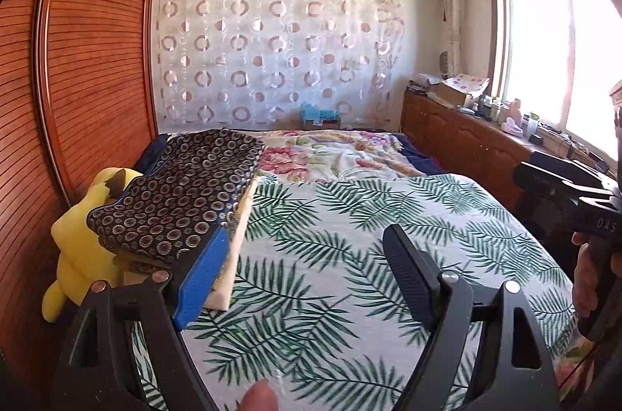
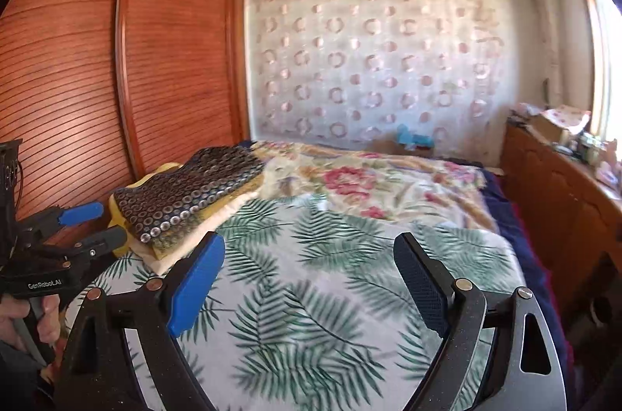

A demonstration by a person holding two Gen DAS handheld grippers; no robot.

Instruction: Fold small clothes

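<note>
Both claws are up over the bed, and both are spread wide with nothing between the fingers. The left claw (image 1: pixel 307 248) hangs above the leaf-print sheet (image 1: pixel 350 236), its blue finger (image 1: pixel 202 279) on one side and its black finger (image 1: pixel 408 279) on the other, bare sheet showing in the gap.

Just ahead and to the left of that blue finger sits the pile of folded clothes (image 1: pixel 186 193): a dark piece covered in little rings on top, pale and yellowish layers showing at its edge underneath. The near corner of the pile sits just behind the blue fingertip; whether they touch, I cannot tell.

Further left of the pile, wedged against the wooden wardrobe (image 1: pixel 89 61), there is a yellow plush toy (image 1: pixel 77 248). Straight ahead past the leaf sheet lies a flowered blanket (image 1: pixel 334 154), then the ring-patterned curtain (image 1: pixel 272 46) on the far wall. Off to the right of the claw, the other tool shows at the frame edge with a hand (image 1: pixel 587 275) wrapped around its grip.

Over to the right claw (image 2: pixel 311 263): same story, fingers far apart above the leaf sheet, holding nothing. The pile of clothes is ahead and to its left, resting on the sheet's left edge. At the far left, the left claw appears from the side, its blue and black fingers parted, a hand (image 2: pixel 23 317) on the handle below. A wooden cabinet (image 2: pixel 559 201) runs along the right.
</note>
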